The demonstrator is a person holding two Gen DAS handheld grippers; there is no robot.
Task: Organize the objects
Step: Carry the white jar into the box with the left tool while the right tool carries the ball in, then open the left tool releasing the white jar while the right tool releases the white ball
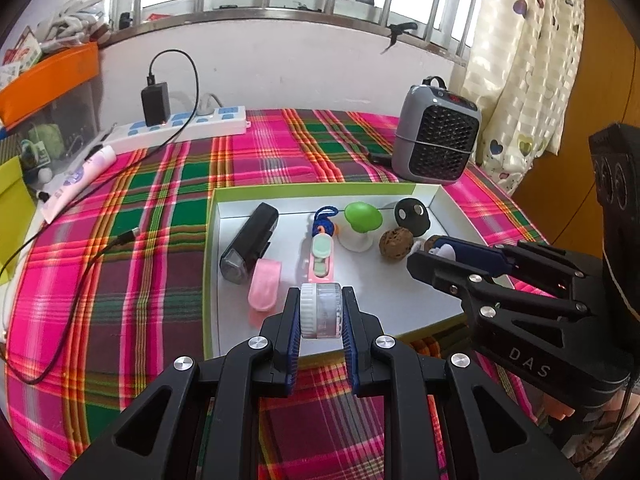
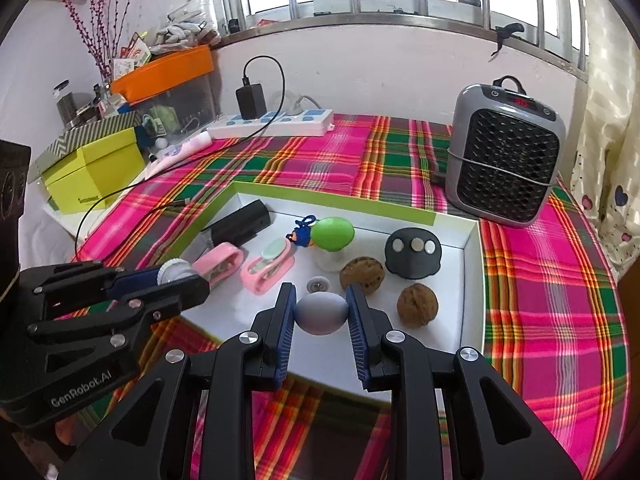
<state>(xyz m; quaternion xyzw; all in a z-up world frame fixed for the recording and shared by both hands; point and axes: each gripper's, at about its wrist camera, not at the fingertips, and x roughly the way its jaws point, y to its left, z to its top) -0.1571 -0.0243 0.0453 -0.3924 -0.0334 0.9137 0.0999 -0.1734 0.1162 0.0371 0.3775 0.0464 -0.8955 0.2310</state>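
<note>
Plaid-clothed desk carries a shallow white tray (image 2: 472, 280); above its near edge, the left tool (image 1: 321, 312) pinches a small clear jar (image 1: 322, 310) and the right tool (image 2: 321, 314), nearer the walnuts (image 2: 417, 305), pinches a pale egg-shaped object (image 2: 321, 314), long axis crosswise.

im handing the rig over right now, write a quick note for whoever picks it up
Left hand-held gripper: shut on a small clear jar with a white cap, held over the near edge of the tray.
Right hand-held gripper: shut on a pale grey egg-shaped piece, also above the tray.
White tray with green rim sits on the plaid cloth. In it: black flashlight, pink clips, green mushroom toy, black dome, two walnuts.
Done: most small items are in the tray.
Left: place both held items; where they should go, I cannot tell.
</note>
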